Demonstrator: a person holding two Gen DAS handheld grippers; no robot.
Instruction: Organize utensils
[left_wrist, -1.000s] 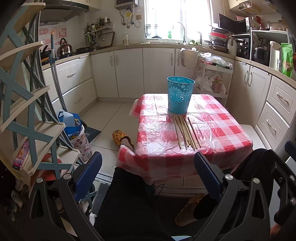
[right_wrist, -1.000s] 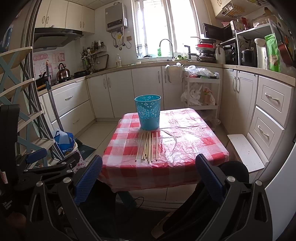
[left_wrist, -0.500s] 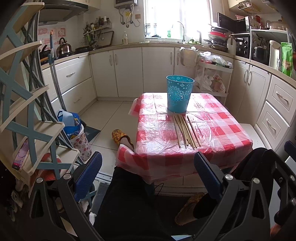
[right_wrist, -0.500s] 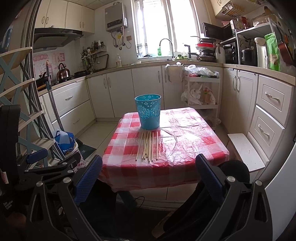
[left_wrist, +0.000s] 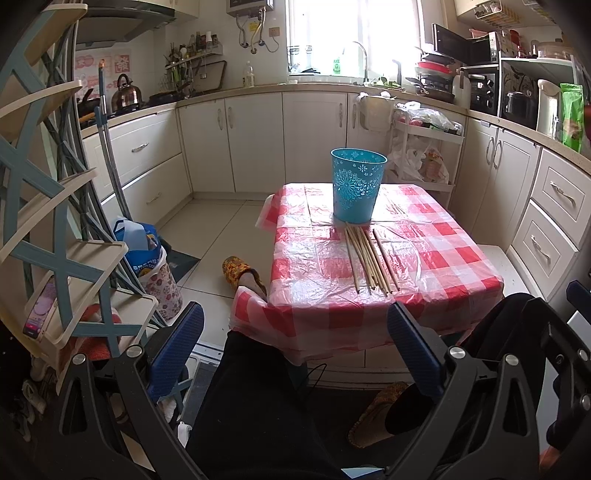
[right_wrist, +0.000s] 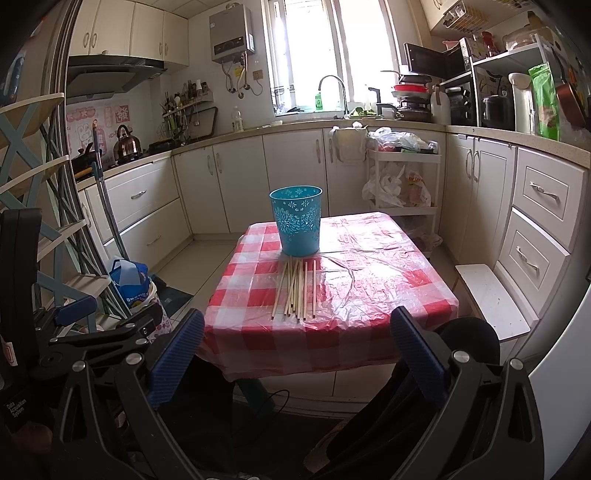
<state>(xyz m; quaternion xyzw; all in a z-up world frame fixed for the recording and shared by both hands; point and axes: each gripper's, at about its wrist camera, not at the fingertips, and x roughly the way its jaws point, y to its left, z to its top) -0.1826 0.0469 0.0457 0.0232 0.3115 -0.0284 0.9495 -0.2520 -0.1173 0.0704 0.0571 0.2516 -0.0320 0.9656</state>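
Note:
Several wooden chopsticks (left_wrist: 371, 260) lie side by side on the red-checked table (left_wrist: 436, 251), just in front of an upright blue basket (left_wrist: 356, 184). They also show in the right wrist view: chopsticks (right_wrist: 297, 290), basket (right_wrist: 297, 225), table (right_wrist: 373, 273). My left gripper (left_wrist: 295, 343) is open and empty, held back from the table's near edge above the person's lap. My right gripper (right_wrist: 295, 345) is open and empty, also short of the near edge. The left gripper's body shows at the left of the right wrist view (right_wrist: 74, 332).
A blue-and-cream shelf rack (left_wrist: 48, 221) stands close on the left, with a mop handle (left_wrist: 110, 155) and a bag (left_wrist: 147, 258) beside it. White cabinets (left_wrist: 546, 221) run along the right and back. A white step (right_wrist: 491, 299) sits right of the table.
Both views have barely shifted; the left one has crept slightly toward the table. Both grippers stay open and the chopsticks and basket have not moved.

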